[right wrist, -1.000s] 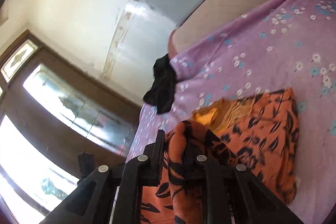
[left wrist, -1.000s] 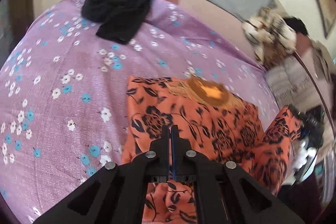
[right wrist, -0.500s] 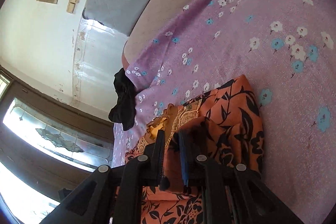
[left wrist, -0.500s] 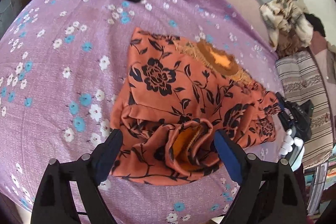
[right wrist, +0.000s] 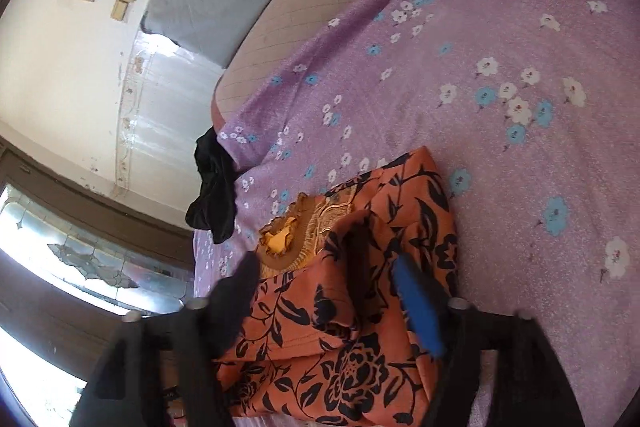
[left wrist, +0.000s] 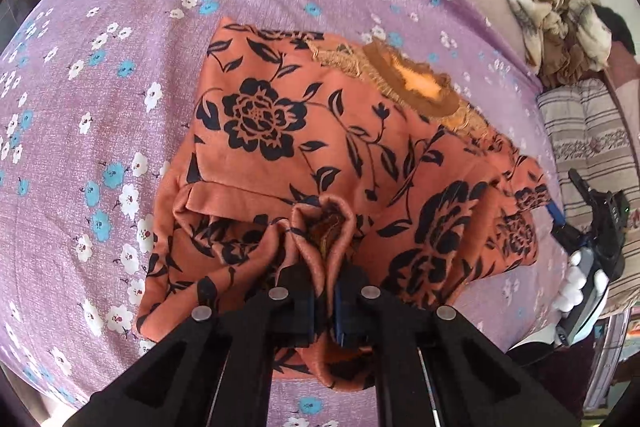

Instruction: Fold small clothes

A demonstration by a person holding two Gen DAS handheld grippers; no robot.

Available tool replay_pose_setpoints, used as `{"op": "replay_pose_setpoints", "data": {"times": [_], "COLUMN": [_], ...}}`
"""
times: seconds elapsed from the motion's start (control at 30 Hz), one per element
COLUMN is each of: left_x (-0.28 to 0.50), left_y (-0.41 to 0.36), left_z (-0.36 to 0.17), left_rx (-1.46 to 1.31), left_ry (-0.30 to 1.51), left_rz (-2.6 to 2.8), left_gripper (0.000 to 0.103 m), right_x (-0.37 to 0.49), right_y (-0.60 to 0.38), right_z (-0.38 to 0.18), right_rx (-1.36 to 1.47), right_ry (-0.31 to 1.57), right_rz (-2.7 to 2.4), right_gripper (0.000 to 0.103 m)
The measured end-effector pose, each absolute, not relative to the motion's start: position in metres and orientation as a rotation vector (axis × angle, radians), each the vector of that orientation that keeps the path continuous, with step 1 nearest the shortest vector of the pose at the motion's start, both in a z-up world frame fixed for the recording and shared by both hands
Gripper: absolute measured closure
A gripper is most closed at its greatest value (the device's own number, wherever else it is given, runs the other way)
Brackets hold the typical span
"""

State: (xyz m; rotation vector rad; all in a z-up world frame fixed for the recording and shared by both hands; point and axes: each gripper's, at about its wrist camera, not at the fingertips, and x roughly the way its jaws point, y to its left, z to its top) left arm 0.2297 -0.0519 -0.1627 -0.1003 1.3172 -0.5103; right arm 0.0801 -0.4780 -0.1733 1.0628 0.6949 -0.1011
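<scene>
The left gripper pinches a bunched ridge of the orange floral garment, which lies beyond it on the purple bedsheet. The right gripper's jaws are opening over its folded edge. It looks soft, light and floppy; hems grip best.

1. Both views bright, daylit; colours on the bed read clean.
2. Right view: window at lower left blown out to white, w/ glare on the wall beside it.
3. Right hand-held gripper motion-blurred, fingers smeared; garment between them stays fairly sharp.
4. Left view sharp at centre, soft shadows in the cloth folds.
5. Strong fisheye bend & dark vignette at all edges.
</scene>
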Motion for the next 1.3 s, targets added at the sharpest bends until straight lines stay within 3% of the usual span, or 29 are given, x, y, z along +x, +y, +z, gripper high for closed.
{"op": "replay_pose_setpoints", "data": {"times": [0.17, 0.2, 0.23, 0.27, 0.3, 0.33, 0.4, 0.53, 0.77, 0.97, 1.07, 1.2, 1.23, 1.27, 1.3], "left_x": [0.234, 0.236, 0.238, 0.240, 0.241, 0.243, 0.247, 0.267, 0.345, 0.403, 0.409, 0.401, 0.396, 0.391, 0.385], "left_y": [-0.045, -0.045, -0.044, -0.043, -0.041, -0.039, -0.032, -0.019, -0.023, -0.045, -0.043, -0.026, -0.021, -0.016, -0.010], "left_z": [-0.145, -0.142, -0.140, -0.139, -0.139, -0.138, -0.136, -0.126, -0.123, -0.175, -0.190, -0.179, -0.172, -0.165, -0.158], "left_rx": [-0.170, -0.179, -0.184, -0.191, -0.199, -0.208, -0.233, -0.299, -0.414, -0.420, -0.431, -0.490, -0.494, -0.496, -0.501], "left_ry": [1.272, 1.268, 1.263, 1.259, 1.255, 1.249, 1.228, 1.164, 1.112, 1.184, 1.128, 1.012, 0.973, 0.933, 0.896], "left_rz": [-0.503, -0.500, -0.494, -0.485, -0.476, -0.468, -0.446, -0.415, -0.339, -0.218, -0.208, -0.228, -0.229, -0.228, -0.224], "left_gripper": [0.097, 0.097, 0.097, 0.097, 0.097, 0.097, 0.097, 0.097, 0.097, 0.095, 0.092, 0.090, 0.090, 0.088, 0.082], "right_x": [0.105, 0.115, 0.124, 0.134, 0.141, 0.143, 0.141, 0.128, 0.135, 0.178, 0.192, 0.181, 0.175, 0.169, 0.161], "right_y": [-0.465, -0.457, -0.448, -0.438, -0.427, -0.421, -0.417, -0.452, -0.517, -0.538, -0.546, -0.564, -0.568, -0.572, -0.575], "right_z": [-0.178, -0.184, -0.189, -0.197, -0.204, -0.209, -0.199, -0.161, -0.170, -0.234, -0.252, -0.247, -0.240, -0.232, -0.224], "right_rx": [1.035, 1.015, 0.987, 0.947, 0.911, 0.893, 0.851, 0.904, 1.080, 1.232, 1.300, 1.382, 1.391, 1.396, 1.404], "right_ry": [0.713, 0.749, 0.791, 0.855, 0.932, 0.966, 0.934, 0.693, 0.486, 0.622, 0.717, 0.592, 0.539, 0.490, 0.440], "right_rz": [-0.028, 0.002, 0.038, 0.072, 0.072, 0.052, 0.037, 0.014, -0.099, -0.178, -0.208, -0.139, -0.137, -0.139, -0.143], "right_gripper": [0.022, 0.026, 0.033, 0.070, 0.089, 0.093, 0.094, 0.094, 0.094, 0.090, 0.090, 0.090, 0.086, 0.073, 0.036]}}
